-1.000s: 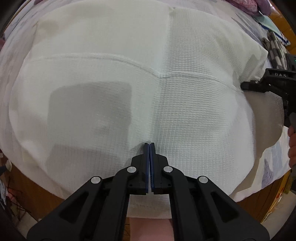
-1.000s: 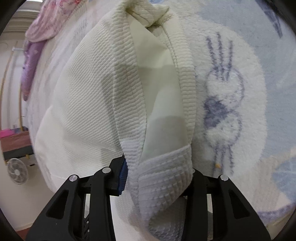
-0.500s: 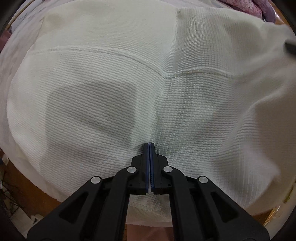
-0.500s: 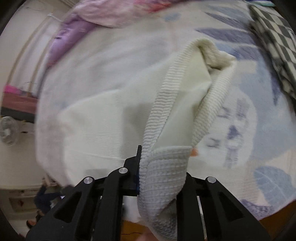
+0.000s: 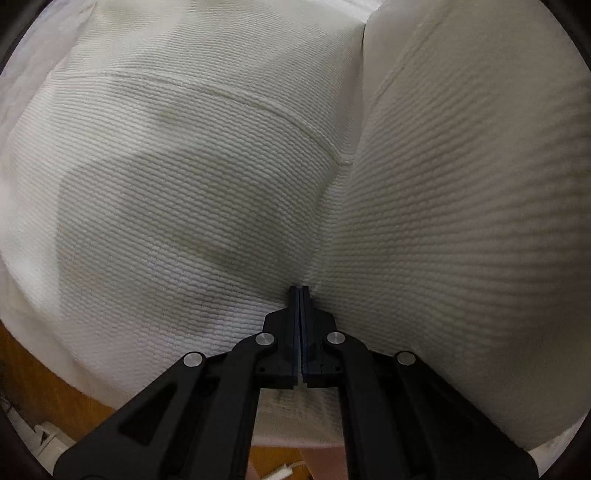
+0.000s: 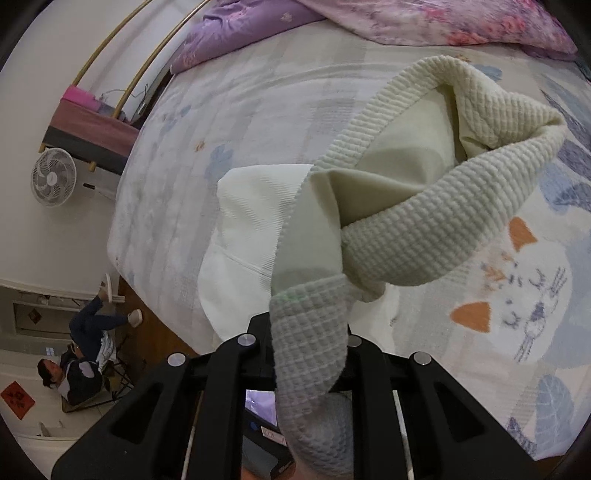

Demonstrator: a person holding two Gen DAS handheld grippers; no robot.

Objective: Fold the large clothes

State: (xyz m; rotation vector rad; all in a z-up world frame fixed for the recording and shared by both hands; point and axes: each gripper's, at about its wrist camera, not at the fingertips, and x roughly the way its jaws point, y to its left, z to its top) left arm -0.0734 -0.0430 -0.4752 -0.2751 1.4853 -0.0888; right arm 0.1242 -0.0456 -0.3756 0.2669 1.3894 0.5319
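A large white waffle-knit garment (image 5: 192, 177) lies spread on the bed. My left gripper (image 5: 300, 291) is shut, its fingertips pressed down onto the cloth near the garment's near edge. To its right a lifted part of the same garment (image 5: 461, 221) rises like a wall. In the right wrist view my right gripper (image 6: 308, 325) is shut on the ribbed sleeve cuff (image 6: 310, 332), held high above the bed. The sleeve (image 6: 424, 229) loops up from the jaws and trails back to the garment's body (image 6: 251, 206). The cuff hides the right fingertips.
The bed sheet (image 6: 517, 295) has cat and leaf prints. Purple and pink quilts (image 6: 369, 18) are piled at the head of the bed. A white fan (image 6: 53, 177) stands by the wall. A person (image 6: 81, 354) sits on the wooden floor (image 6: 159, 332) beside the bed.
My right gripper has risen and rolled, carrying the sleeve up from the sheet. In the left wrist view the lifted cloth has swept in from the right. The left gripper shifted slightly and stayed shut.
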